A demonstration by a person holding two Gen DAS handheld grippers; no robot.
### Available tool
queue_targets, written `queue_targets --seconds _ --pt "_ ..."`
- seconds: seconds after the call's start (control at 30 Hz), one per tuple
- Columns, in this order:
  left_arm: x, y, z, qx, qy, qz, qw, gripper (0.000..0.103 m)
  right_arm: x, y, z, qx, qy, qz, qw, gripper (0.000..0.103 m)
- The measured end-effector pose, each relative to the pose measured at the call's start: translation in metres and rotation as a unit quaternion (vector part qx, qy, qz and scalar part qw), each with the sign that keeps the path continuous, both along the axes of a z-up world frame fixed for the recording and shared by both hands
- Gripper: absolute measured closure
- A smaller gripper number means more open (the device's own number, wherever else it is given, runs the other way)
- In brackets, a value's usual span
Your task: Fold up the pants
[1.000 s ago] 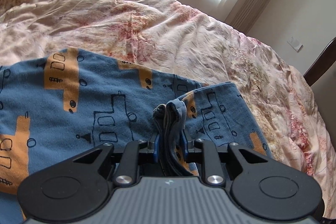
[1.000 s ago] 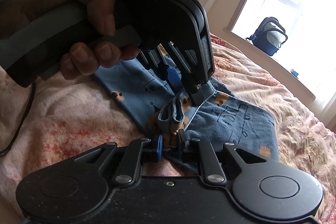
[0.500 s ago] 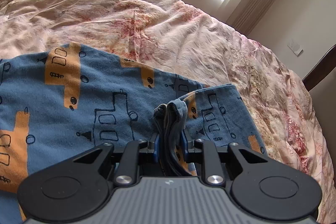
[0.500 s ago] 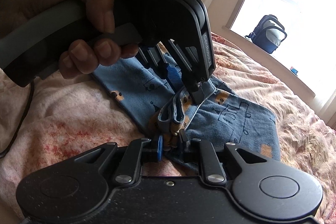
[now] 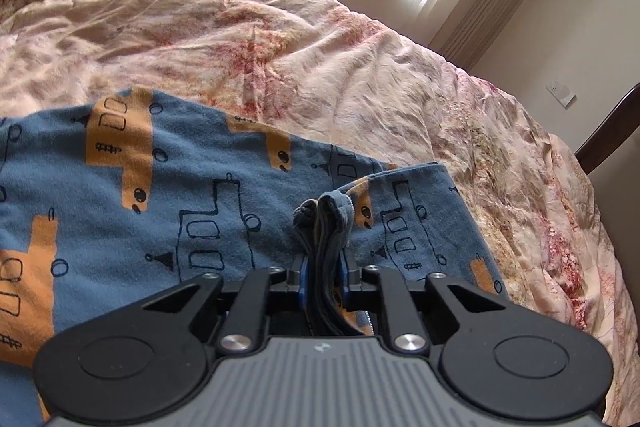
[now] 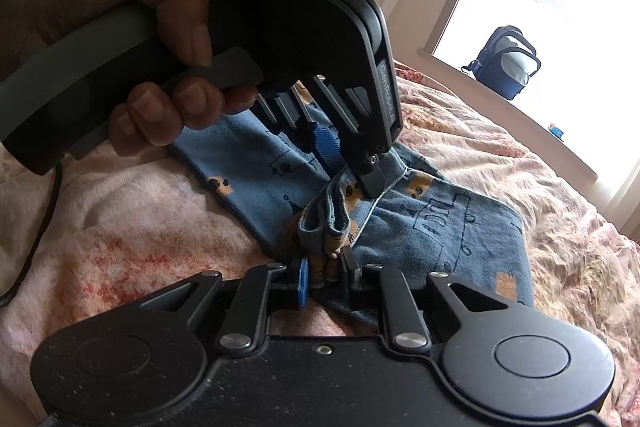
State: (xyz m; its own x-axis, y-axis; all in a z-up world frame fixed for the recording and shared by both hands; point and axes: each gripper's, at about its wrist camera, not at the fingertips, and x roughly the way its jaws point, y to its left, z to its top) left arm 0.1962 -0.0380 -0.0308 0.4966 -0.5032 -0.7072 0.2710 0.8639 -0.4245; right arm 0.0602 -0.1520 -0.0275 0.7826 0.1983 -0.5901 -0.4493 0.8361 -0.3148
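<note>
I found both jaws nearly closed, left gripper (image 5: 323,275) closing, right gripper (image 6: 325,277) clamped, on the bunched pants (image 5: 168,203) edge; layers could slip unevenly.

Home bedroom: bed w/ floral duvet (image 5: 320,59), window (image 6: 560,7), backpack (image 6: 508,63) on sill.
</note>
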Motion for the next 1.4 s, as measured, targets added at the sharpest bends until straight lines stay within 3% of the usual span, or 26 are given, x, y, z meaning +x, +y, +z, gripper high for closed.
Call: queue_targets --seconds 0.37,0.5,0.67,0.87,1.03,1.13,1.17,1.23,1.3,1.33,1.4 --pt "-0.003 0.008 0.025 -0.01 -0.02 0.007 0.9997 0.093 -0.009 0.006 0.011 0.007 -0.034 -0.004 0.999 0.089" --pt "-0.001 0.022 0.042 0.004 -0.023 0.005 0.9997 0.093 -0.013 0.015 0.025 0.008 -0.056 0.014 0.998 0.089" --pt "0.009 0.056 0.051 0.013 0.006 0.023 0.9996 0.093 -0.01 0.037 0.037 0.013 -0.06 0.062 0.996 0.089" --pt "0.011 0.088 0.038 0.06 0.018 0.028 0.9977 0.092 -0.003 0.069 0.038 0.013 -0.047 0.12 0.992 0.089" --pt "0.009 0.111 0.011 0.014 0.026 0.049 0.9983 0.088 0.007 0.084 0.017 0.001 -0.004 0.143 0.99 0.088" --pt "0.007 0.118 0.005 0.005 0.022 0.048 0.9986 0.076 0.004 0.08 0.015 0.003 -0.001 0.142 0.99 0.085" --pt "0.008 0.12 0.006 0.004 0.021 0.044 0.9988 0.07 0.003 0.076 0.017 0.01 0.0 0.144 0.99 0.081" --pt "0.007 0.125 0.013 0.002 0.019 0.058 0.9981 0.052 -0.002 0.062 0.023 0.019 -0.009 0.136 0.991 0.062" --pt "0.004 0.128 0.021 -0.003 0.001 0.088 0.9962 0.031 -0.006 0.05 0.027 0.024 -0.026 0.119 0.992 0.037" --pt "0.002 0.128 0.025 0.001 -0.013 0.1 0.9949 0.028 -0.01 0.04 0.031 0.024 -0.044 0.102 0.994 0.032" --pt "-0.002 0.124 0.028 0.015 -0.045 0.122 0.9914 0.013 -0.013 0.019 0.034 0.008 -0.094 0.05 0.994 0.006"
